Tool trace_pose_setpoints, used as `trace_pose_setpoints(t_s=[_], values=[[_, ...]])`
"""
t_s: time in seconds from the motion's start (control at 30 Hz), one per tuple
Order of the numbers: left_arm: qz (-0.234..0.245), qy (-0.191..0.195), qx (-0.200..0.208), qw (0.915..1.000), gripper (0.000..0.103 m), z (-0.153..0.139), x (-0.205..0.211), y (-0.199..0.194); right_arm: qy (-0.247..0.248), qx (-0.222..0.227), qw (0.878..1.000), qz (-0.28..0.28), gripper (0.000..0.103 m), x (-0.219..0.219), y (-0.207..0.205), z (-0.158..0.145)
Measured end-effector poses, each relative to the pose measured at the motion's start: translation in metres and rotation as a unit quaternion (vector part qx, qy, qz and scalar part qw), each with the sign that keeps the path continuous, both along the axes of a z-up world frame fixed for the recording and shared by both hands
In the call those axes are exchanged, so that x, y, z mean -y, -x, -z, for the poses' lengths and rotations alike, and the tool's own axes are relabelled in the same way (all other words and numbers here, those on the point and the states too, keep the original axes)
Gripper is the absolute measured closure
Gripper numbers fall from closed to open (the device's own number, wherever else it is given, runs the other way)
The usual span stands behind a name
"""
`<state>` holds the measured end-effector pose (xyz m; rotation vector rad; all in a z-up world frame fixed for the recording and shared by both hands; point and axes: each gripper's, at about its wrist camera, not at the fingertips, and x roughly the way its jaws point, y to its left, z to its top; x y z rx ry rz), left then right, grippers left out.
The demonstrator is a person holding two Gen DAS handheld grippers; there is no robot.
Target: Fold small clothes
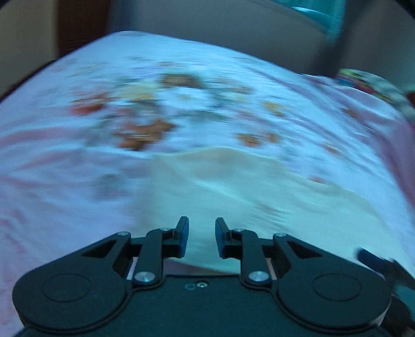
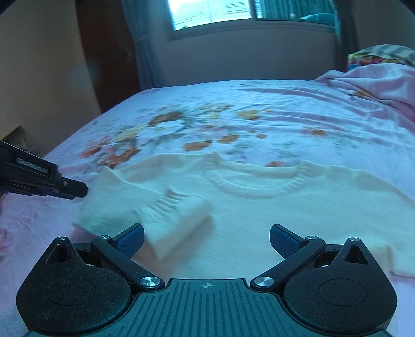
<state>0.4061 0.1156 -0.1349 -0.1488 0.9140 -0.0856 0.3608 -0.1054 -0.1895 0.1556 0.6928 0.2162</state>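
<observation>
Cream ribbed-knit sweater point(image 2: 259, 207) flat on floral bedsheet point(image 2: 259, 103), sleeve folded inward.

We see the sweater point(image 2: 259, 207) lying flat on the bed point(image 2: 285, 111), one sleeve point(image 2: 166, 220) folded across it at left; a window point(image 2: 210, 11) stands behind the bed.

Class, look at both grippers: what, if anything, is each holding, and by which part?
Nothing. The left gripper and right gripper are both open above the cream sweater.

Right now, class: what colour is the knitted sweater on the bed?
Cream-white sweater, plain with ribbed trim; clearest in the right wrist view.
</observation>
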Motion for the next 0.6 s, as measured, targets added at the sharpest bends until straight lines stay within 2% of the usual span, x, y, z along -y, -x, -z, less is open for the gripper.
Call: trace_pose_setpoints(t_s=[0.03,0.07,0.1,0.2,0.23,0.3,0.37,0.43,0.5,0.53,0.57,0.6], values=[[-0.014,-0.012,-0.004,0.9998,0.083,0.006,-0.007,-0.006,0.008,0.0,1.0,-0.007,0.017,-0.01,-0.003,0.001],[-0.026,-0.019,-0.011,0.9994,0.083,0.012,-0.013,-0.01,0.021,-0.003,1.0,-0.017,0.04,-0.021,-0.01,0.004],[-0.034,-0.018,-0.019,0.9991,0.083,0.019,-0.019,-0.013,0.033,-0.01,0.999,-0.023,0.048,-0.031,-0.014,0.007],[-0.043,-0.007,-0.036,0.9984,0.083,0.032,-0.03,-0.015,0.063,-0.024,0.997,-0.028,0.048,-0.053,-0.024,0.019],[-0.043,-0.006,-0.036,0.9984,0.083,0.035,-0.031,-0.015,0.06,-0.026,0.997,-0.037,0.048,-0.057,-0.027,0.021],[-0.043,-0.002,-0.036,0.9984,0.083,0.038,-0.033,-0.014,0.063,-0.012,0.997,-0.05,0.048,-0.067,-0.029,0.019],[-0.045,0.005,-0.038,0.9983,0.083,0.039,-0.034,-0.015,0.097,-0.002,0.994,-0.053,0.048,-0.081,-0.035,0.021],[-0.045,0.01,-0.037,0.9983,0.083,0.038,-0.034,-0.015,0.114,-0.019,0.992,-0.054,0.048,-0.091,-0.05,0.028],[-0.045,0.007,-0.034,0.9984,0.083,0.036,-0.031,-0.014,0.157,-0.017,0.986,-0.05,0.049,-0.099,-0.061,0.037],[-0.044,0.005,-0.032,0.9985,0.083,0.035,-0.03,-0.014,0.162,-0.016,0.985,-0.049,0.052,-0.099,-0.064,0.039],[-0.042,0.004,-0.03,0.9986,0.083,0.034,-0.028,-0.013,0.143,-0.02,0.988,-0.047,0.082,-0.093,-0.065,0.038],[-0.041,0.001,-0.028,0.9988,0.083,0.032,-0.027,-0.012,0.123,-0.026,0.991,-0.037,0.098,-0.084,-0.065,0.035]])
